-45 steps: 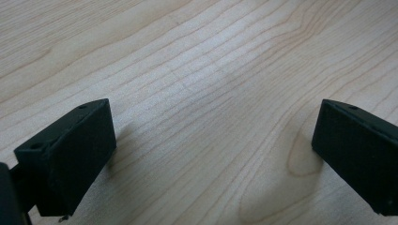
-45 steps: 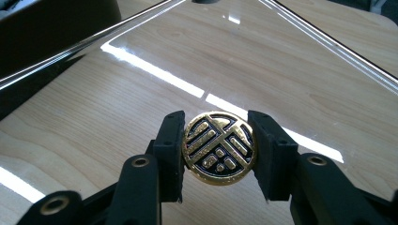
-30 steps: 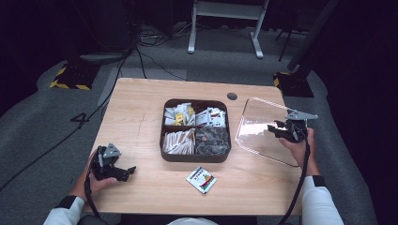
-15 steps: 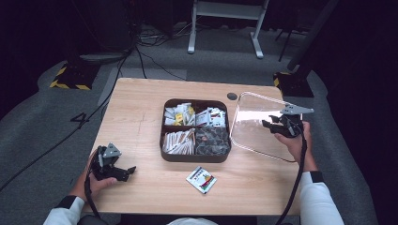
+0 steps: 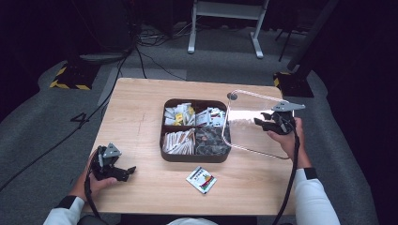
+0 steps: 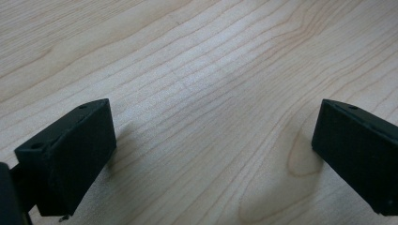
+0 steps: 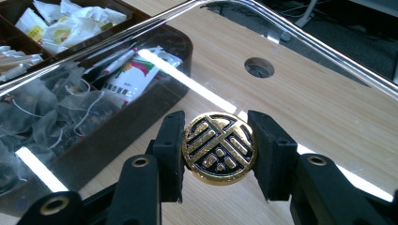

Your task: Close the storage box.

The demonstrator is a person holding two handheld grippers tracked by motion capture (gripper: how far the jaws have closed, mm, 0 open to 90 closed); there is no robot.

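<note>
A dark brown compartment box (image 5: 195, 159) sits mid-table, holding white sachets, wrapped sticks and dark tea bags. My right gripper (image 5: 263, 122) is shut on the gold-and-black round knob (image 7: 219, 147) of a clear lid (image 5: 251, 124). The lid hangs tilted just right of the box, its left edge over the box's right wall. Through the clear lid (image 7: 141, 70) I see the box rim (image 7: 173, 42) and tea bags. My left gripper (image 5: 126, 171) rests open on the table's front left; between its jaws is only bare wood (image 6: 211, 93).
A small white packet (image 5: 201, 179) with red and green print lies in front of the box. A round cable hole (image 7: 259, 67) is in the tabletop behind the lid. Beyond the table are grey floor, cables and a white stand base (image 5: 225, 28).
The right gripper has carried the clear lid leftward, closer to the box, and tipped it more upright. The left gripper has stayed put.
</note>
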